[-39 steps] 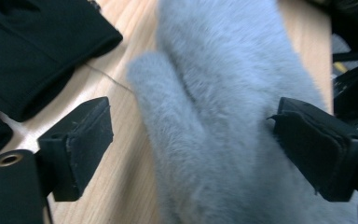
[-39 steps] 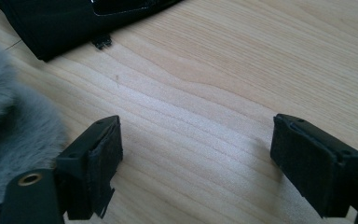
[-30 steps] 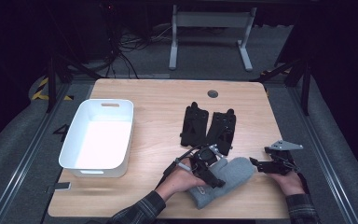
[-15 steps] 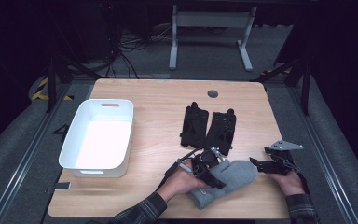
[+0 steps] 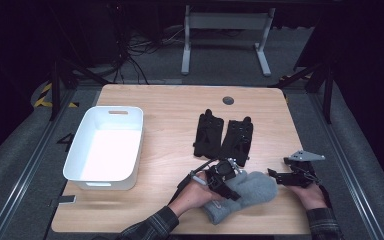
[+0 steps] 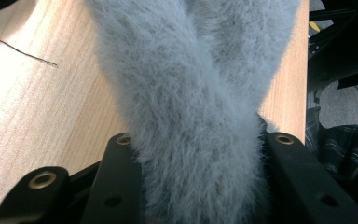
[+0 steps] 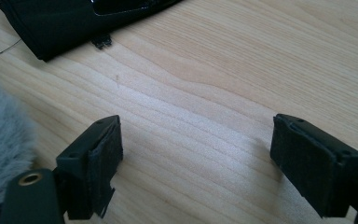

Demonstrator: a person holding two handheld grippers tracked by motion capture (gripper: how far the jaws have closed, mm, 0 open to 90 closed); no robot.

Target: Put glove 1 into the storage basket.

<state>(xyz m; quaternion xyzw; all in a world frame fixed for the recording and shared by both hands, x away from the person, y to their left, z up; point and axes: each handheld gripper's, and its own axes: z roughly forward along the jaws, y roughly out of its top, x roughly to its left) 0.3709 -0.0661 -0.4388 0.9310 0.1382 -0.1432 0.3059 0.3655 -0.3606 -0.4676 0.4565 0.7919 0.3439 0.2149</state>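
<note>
A grey fuzzy mitten [image 5: 252, 192] lies near the table's front edge, right of the middle. My left gripper [image 5: 228, 189] sits over its left part. In the left gripper view the mitten [image 6: 191, 84] runs between the two black jaws and looks pinched narrower there, so the left gripper [image 6: 196, 158] is shut on it. My right gripper [image 5: 276, 176] stands open just right of the mitten's tip, low over bare wood. In the right gripper view the right gripper [image 7: 196, 154] holds nothing, and the mitten's fluff [image 7: 0, 126] shows at the left edge.
Two black gloves [image 5: 209, 132] [image 5: 237, 137] lie side by side behind the mitten; a corner of one glove [image 7: 65, 23] shows in the right gripper view. A white tub [image 5: 136, 145] stands at the table's left. A round cable hole [image 5: 228, 100] is at the back.
</note>
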